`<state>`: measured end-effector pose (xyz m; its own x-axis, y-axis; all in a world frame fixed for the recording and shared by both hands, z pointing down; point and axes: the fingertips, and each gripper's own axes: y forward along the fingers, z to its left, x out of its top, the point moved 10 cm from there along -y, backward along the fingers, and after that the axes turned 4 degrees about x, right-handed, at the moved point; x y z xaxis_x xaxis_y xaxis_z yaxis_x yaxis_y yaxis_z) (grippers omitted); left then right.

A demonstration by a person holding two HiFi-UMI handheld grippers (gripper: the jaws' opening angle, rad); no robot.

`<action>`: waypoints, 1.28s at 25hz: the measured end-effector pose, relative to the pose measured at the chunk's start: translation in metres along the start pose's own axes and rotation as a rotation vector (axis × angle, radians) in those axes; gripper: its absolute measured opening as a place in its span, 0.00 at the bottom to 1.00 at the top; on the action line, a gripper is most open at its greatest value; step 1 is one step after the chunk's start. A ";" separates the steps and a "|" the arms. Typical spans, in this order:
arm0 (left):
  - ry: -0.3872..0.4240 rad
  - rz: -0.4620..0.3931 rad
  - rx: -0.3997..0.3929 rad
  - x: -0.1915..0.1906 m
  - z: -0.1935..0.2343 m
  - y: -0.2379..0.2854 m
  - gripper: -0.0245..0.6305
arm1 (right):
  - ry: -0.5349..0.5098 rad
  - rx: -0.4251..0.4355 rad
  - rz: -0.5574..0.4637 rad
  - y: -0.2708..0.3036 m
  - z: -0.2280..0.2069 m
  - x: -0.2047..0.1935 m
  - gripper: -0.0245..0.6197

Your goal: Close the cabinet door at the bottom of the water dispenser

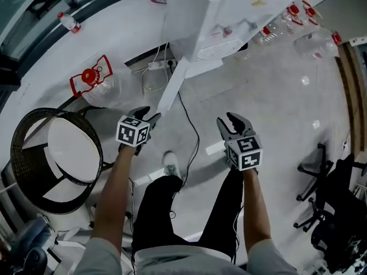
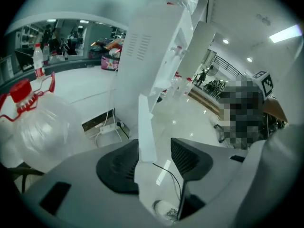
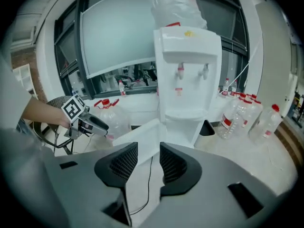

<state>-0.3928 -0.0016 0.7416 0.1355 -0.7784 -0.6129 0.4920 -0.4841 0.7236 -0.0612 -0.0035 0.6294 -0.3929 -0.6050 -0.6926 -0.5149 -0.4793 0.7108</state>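
The pale, glossy floor [image 1: 275,96] carries the white water dispenser [image 1: 229,10], flanked by a red-capped clear jug [image 1: 94,83] and a cluster of similar bottles [image 1: 309,36]. A power strip [image 1: 159,65] lies near its base, and a black cable [image 1: 194,139] trails across the floor. A round black mesh basket [image 1: 23,128] and a black office chair [image 1: 321,191] stand farther off.

White water dispenser [image 3: 187,65] standing upright, its white bottom cabinet door [image 1: 172,87] swung wide open, edge outward
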 end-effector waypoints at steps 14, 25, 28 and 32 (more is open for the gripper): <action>-0.090 0.118 0.101 -0.041 -0.031 0.076 0.30 | 0.060 -0.002 0.019 0.006 -0.053 -0.067 0.30; -0.221 0.145 0.051 -0.024 -0.129 0.130 0.24 | 0.084 -0.026 -0.010 -0.045 -0.117 -0.079 0.30; -0.251 0.127 0.032 -0.013 -0.156 0.153 0.24 | 0.103 -0.035 -0.003 -0.059 -0.140 -0.093 0.30; -0.302 0.083 0.013 0.007 -0.185 0.186 0.25 | 0.127 -0.044 -0.011 -0.074 -0.169 -0.106 0.30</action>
<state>-0.1414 -0.0232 0.8137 -0.0878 -0.8979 -0.4314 0.4785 -0.4179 0.7723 0.1469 -0.0113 0.6706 -0.2864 -0.6738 -0.6812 -0.4839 -0.5119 0.7098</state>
